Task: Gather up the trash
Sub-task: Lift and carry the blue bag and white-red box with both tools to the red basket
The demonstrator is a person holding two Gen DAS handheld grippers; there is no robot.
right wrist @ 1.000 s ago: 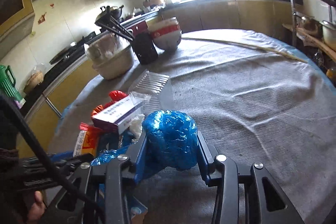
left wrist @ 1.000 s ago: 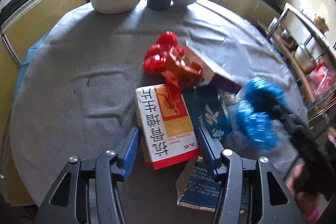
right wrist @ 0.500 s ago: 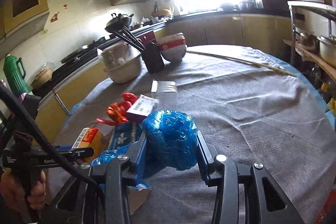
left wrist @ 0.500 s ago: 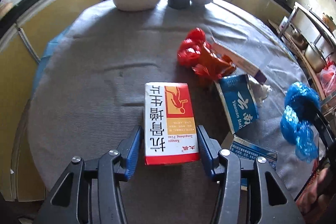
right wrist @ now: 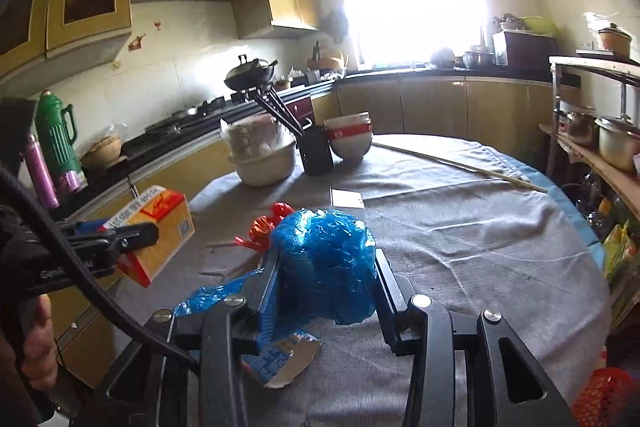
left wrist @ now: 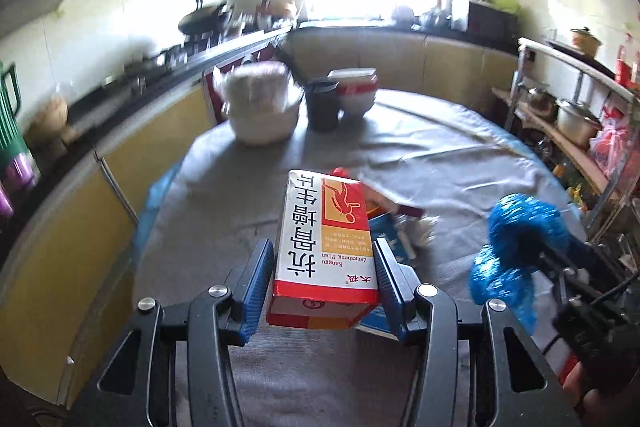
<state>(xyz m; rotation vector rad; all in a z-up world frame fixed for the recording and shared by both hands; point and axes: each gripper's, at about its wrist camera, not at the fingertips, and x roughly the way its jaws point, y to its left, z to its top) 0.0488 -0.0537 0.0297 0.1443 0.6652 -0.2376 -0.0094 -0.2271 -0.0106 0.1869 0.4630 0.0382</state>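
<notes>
So the left gripper (left wrist: pixel 324 271) has its jaws clamped on a medicine box (left wrist: pixel 323 247), white with big black characters, a red and orange panel and a red bottom edge, held up off the grey tabletop (left wrist: pixel 420 155). Right gripper (right wrist: pixel 326 287) has its jaws squeezed on a crinkly blue plastic bag (right wrist: pixel 326 255), a tail of it hanging off to the left. Down on the cloth there's a red wrapper (right wrist: pixel 266 223) and a torn blue carton (right wrist: pixel 280 359). Bowls (right wrist: pixel 350 141) sit at the far edge.
</notes>
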